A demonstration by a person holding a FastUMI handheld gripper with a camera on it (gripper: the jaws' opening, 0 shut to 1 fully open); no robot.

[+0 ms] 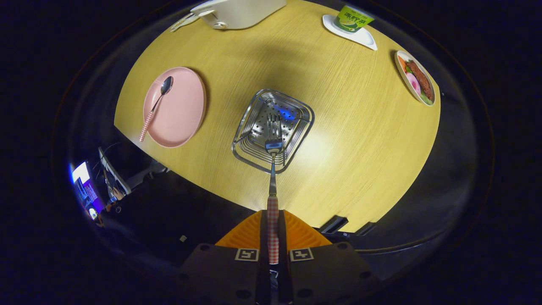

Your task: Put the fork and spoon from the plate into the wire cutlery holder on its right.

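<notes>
My gripper (273, 224) is shut on the checked handle of a fork (272, 178). The fork points straight ahead, with its tines hanging over the mouth of the wire cutlery holder (254, 146), seen from above. The holder stands on the wooden table just beyond my fingers. To the holder's left lies a pink plate (182, 114). A spoon (156, 106) with a checked handle rests across the plate's left side, its bowl toward the far end and its handle tip over the near rim.
The round wooden table (347, 140) carries a white appliance (237, 12) at the far side, a green cup on a white coaster (351, 21) at far right, and a dish of food (416, 82) near the right edge. A lit screen (84, 186) sits below the table's left.
</notes>
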